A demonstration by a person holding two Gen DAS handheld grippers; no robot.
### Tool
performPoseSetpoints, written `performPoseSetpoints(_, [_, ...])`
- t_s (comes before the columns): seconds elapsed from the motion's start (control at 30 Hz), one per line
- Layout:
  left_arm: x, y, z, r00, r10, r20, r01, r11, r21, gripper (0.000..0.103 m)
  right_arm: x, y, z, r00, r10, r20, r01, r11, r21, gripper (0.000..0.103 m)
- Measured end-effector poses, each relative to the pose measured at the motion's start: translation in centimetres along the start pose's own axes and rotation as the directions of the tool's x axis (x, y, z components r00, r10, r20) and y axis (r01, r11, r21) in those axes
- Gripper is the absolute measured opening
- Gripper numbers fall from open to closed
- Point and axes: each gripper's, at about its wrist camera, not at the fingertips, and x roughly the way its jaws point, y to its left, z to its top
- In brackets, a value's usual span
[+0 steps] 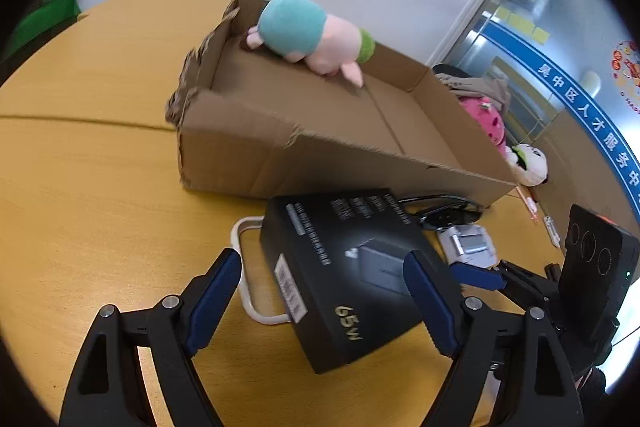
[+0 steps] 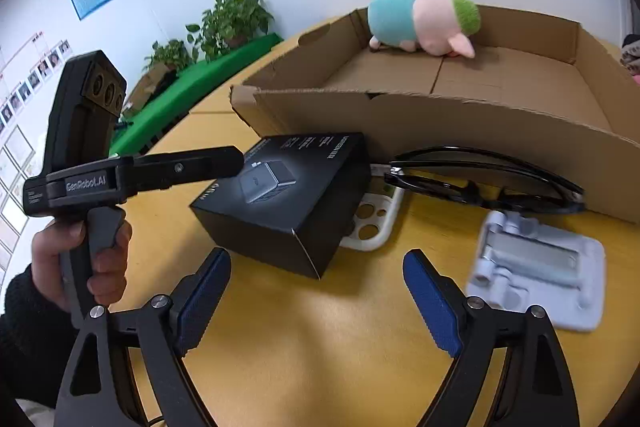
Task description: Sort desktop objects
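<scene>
While the left tongs stand spread wide with their blue pads on either side of a black box, neither pad clearly presses its walls; the right pad lies over the box's top face, the left pad is apart from it. The box sits tilted on the yellow table, its near corner toward the camera, with "65W" printed on one side and a picture of a charger on top. It rests partly over a white frame that lies flat on the table.

Just behind the box stands a shallow cardboard tray, open on top. A stuffed toy in teal, pink and green lies at the tray's far wall. Between the box and the tray's front wall lie black glasses, folded, close against the cardboard.

The right tongs are also spread wide and hold nothing; bare table shows between their pads. Just ahead of the right pad lies a pale grey stand, flat on the table and near the glasses. In the right wrist view, the left tool reaches in from the left with a hand on its grip, its tip over the box's top edge.
</scene>
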Motion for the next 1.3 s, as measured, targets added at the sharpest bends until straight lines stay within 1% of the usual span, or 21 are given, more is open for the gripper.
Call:
performPoseSetpoints(0.07, [0.6,0.6,-0.3,0.999,-0.045,-0.015,0.044,0.998,-0.032,0.082,1.3,0.4,0.3,1.0,-0.014,-0.013,0.014,1.0,-0.016,0.091])
performPoseSetpoints(0.13, [0.9,0.8,-0.4,0.995,-0.097,-0.022,0.096,0.994,-0.047,0.077,2.4,0.6,0.6,1.0,0.003,-0.019,-0.003,1.0,-0.015,0.093])
performPoseSetpoints(0.17, [0.9,0.7,-0.5,0.993,-0.118,-0.02,0.117,0.992,-0.043,0.074,2.7,0.9,0.7,1.0,-0.005,-0.013,0.005,1.0,-0.02,0.094])
performPoseSetpoints(0.23, [1.0,0.6,-0.6,0.992,-0.123,-0.014,0.122,0.992,-0.039,0.073,3.1,1.4,0.9,1.0,-0.012,-0.003,0.012,0.999,-0.035,0.093])
performPoseSetpoints(0.27, [1.0,0.5,-0.8,0.992,-0.129,-0.015,0.128,0.991,-0.035,0.072,3.1,1.7,0.9,1.0,-0.005,0.007,0.005,0.999,-0.041,0.085])
performPoseSetpoints(0.3, [0.9,0.4,-0.9,0.992,-0.129,-0.011,0.129,0.991,-0.028,0.071,3.0,2.0,0.7,1.0,0.03,0.008,-0.029,0.999,-0.045,0.083])
performPoseSetpoints(0.4, [0.6,-0.3,-1.3,0.992,-0.127,-0.013,0.127,0.992,-0.003,0.07,2.7,2.9,0.2,1.0,-0.022,0.022,0.024,0.996,-0.083,0.083])
performPoseSetpoints(0.5, [-0.4,-1.2,-2.0,0.991,-0.133,0.0,0.133,0.991,0.001,0.07,1.8,3.1,-0.5,0.999,-0.025,0.041,0.027,0.998,-0.054,0.083])
performPoseSetpoints(0.67, [-2.7,-4.2,-3.4,0.989,-0.143,0.026,0.141,0.987,0.071,0.07,-1.9,4.0,-2.1,0.995,-0.029,0.095,0.033,0.998,-0.045,0.083])
performPoseSetpoints(0.77, [-2.8,-5.2,-4.8,0.987,-0.16,-0.011,0.16,0.984,0.083,0.07,-3.6,4.0,-3.4,0.995,-0.018,0.094,0.021,0.999,-0.037,0.085])
performPoseSetpoints(0.8, [-2.4,-5.3,-5.2,0.986,-0.163,-0.038,0.166,0.983,0.08,0.07,-3.9,3.8,-3.9,0.996,-0.008,0.086,0.01,1.0,-0.028,0.087])
performPoseSetpoints(0.87, [-1.2,-5.4,-6.1,0.985,-0.147,-0.094,0.155,0.984,0.091,0.069,-4.1,3.2,-4.8,0.999,0.016,0.052,-0.016,1.0,-0.003,0.088])
performPoseSetpoints(0.9, [-0.8,-5.1,-6.4,0.985,-0.135,-0.105,0.144,0.986,0.08,0.069,-4.1,2.8,-5.4,0.999,0.038,0.032,-0.038,0.999,0.007,0.087])
performPoseSetpoints(0.93, [-0.7,-4.6,-6.4,0.985,-0.133,-0.111,0.141,0.988,0.06,0.07,-4.1,2.6,-5.7,0.999,0.041,0.015,-0.041,0.999,0.01,0.087])
performPoseSetpoints(0.97, [-0.9,-4.1,-6.3,0.984,-0.146,-0.104,0.15,0.988,0.034,0.07,-4.4,2.3,-6.1,0.999,0.037,0.009,-0.038,0.999,0.02,0.088])
performPoseSetpoints(1.03, [-1.1,-3.5,-6.1,0.987,-0.126,-0.097,0.128,0.992,0.015,0.07,-5.0,1.4,-6.6,0.999,0.053,0.005,-0.053,0.997,0.056,0.088])
performPoseSetpoints(1.07, [-1.0,-3.2,-5.9,0.986,-0.133,-0.098,0.134,0.991,-0.002,0.07,-5.3,1.0,-6.7,0.998,0.059,0.006,-0.059,0.996,0.071,0.089])
performPoseSetpoints(1.17, [-0.1,-2.6,-5.8,0.974,-0.195,-0.115,0.189,0.98,-0.06,0.07,-4.8,0.2,-6.4,0.999,0.044,0.0,-0.044,0.995,0.095,0.091])
performPoseSetpoints(1.23, [0.4,-2.3,-5.9,0.957,-0.267,-0.11,0.258,0.962,-0.088,0.067,-3.6,0.5,-6.2,0.997,0.064,-0.035,-0.061,0.995,0.083,0.091])
performPoseSetpoints(1.27, [0.6,-2.5,-5.9,0.954,-0.278,-0.115,0.269,0.959,-0.088,0.066,-3.0,0.9,-6.3,0.996,0.07,-0.05,-0.067,0.996,0.064,0.092])
performPoseSetpoints(1.3, [0.7,-2.8,-6.2,0.955,-0.272,-0.116,0.264,0.961,-0.077,0.067,-2.6,1.8,-6.3,0.997,0.067,-0.042,-0.067,0.998,0.017,0.093])
